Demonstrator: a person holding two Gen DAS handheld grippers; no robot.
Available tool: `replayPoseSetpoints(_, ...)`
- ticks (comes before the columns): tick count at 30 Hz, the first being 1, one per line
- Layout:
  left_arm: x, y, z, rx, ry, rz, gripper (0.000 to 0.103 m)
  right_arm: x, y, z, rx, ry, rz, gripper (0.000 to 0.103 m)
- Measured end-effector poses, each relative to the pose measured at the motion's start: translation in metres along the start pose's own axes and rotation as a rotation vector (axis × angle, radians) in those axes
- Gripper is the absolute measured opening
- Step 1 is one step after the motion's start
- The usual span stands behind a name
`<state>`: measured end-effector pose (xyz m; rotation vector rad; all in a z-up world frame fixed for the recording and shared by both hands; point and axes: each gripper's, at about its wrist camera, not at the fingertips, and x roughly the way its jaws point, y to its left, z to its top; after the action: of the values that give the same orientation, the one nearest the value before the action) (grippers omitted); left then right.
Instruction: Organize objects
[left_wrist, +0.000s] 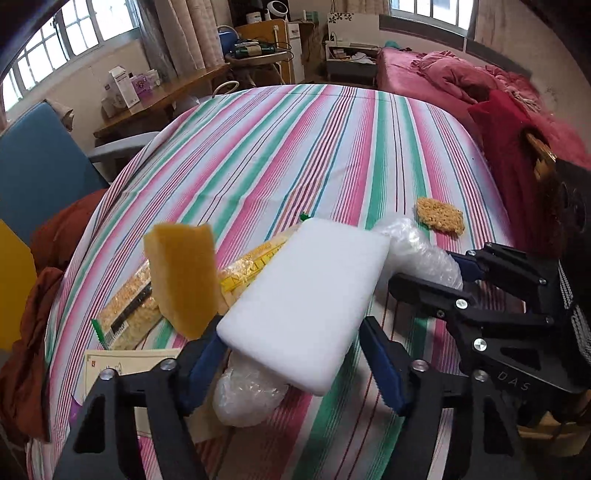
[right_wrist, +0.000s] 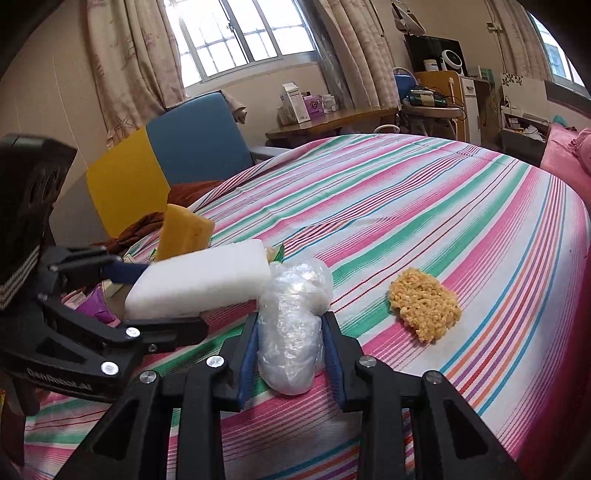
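My left gripper (left_wrist: 291, 354) is shut on a white foam block (left_wrist: 306, 299) and holds it tilted above the striped tablecloth (left_wrist: 295, 147); the block also shows in the right wrist view (right_wrist: 199, 280). My right gripper (right_wrist: 290, 343) is shut on a roll of clear bubble wrap (right_wrist: 291, 332), which runs under the foam block in the left wrist view (left_wrist: 417, 254). A yellow sponge (left_wrist: 183, 273) stands upright to the left. A dry noodle cake (right_wrist: 424, 310) lies on the cloth to the right.
A yellow noodle packet (left_wrist: 129, 314) and a paper card (left_wrist: 122, 363) lie under the sponge. A blue chair (right_wrist: 199, 144) and brown cloth (left_wrist: 33, 332) are at the table's left edge. A pink bed (left_wrist: 461, 81) stands behind the table on the right.
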<state>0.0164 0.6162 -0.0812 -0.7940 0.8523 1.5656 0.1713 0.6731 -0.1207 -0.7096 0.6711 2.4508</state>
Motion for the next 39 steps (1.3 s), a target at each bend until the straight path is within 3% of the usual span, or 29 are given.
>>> replayPoseSetpoints(2, 0.0, -0.002, -0.005, -0.01, -0.001, 0.0, 0.063, 0.0, 0.0, 0.0, -0.002, 0.0, -0.002, 0.032)
replayPoseSetpoints(4, -0.003, -0.002, -0.01, -0.043, -0.004, -0.023, 0.052, 0.0, 0.0, -0.001, -0.001, 0.0, -0.001, 0.032)
replayPoseSetpoints(15, -0.034, -0.017, -0.052, -0.183, -0.077, -0.027, 0.049, -0.002, 0.001, -0.002, -0.015, -0.002, 0.017, 0.031)
replayPoseSetpoints(21, -0.057, -0.031, -0.091, -0.206, -0.109, 0.028, 0.05, -0.009, 0.005, -0.003, -0.03, 0.026, 0.001, 0.03)
replayPoseSetpoints(24, -0.067, -0.034, -0.105, -0.227, -0.121, 0.036, 0.055, -0.016, 0.008, -0.005, -0.027, 0.045, 0.013, 0.03)
replayPoseSetpoints(28, -0.077, -0.034, -0.118, -0.265, -0.138, 0.082, 0.085, -0.028, 0.014, -0.007, -0.045, 0.057, 0.013, 0.03)
replayPoseSetpoints(33, -0.076, -0.03, -0.135, -0.322, -0.106, 0.088, 0.086, -0.041, 0.022, -0.004, -0.048, 0.055, 0.029, 0.03)
replayPoseSetpoints(35, -0.075, -0.029, -0.142, -0.345, -0.107, 0.073, 0.08, -0.045, 0.029, -0.003, -0.071, 0.054, 0.029, 0.03)
replayPoseSetpoints(37, -0.072, -0.028, -0.145, -0.369, -0.102, 0.056, 0.064, -0.048, 0.036, -0.003, -0.084, 0.055, 0.034, 0.03)
replayPoseSetpoints(39, -0.072, -0.028, -0.146, -0.393, -0.115, 0.039, 0.063, -0.053, 0.042, -0.001, -0.093, 0.055, 0.038, 0.03)
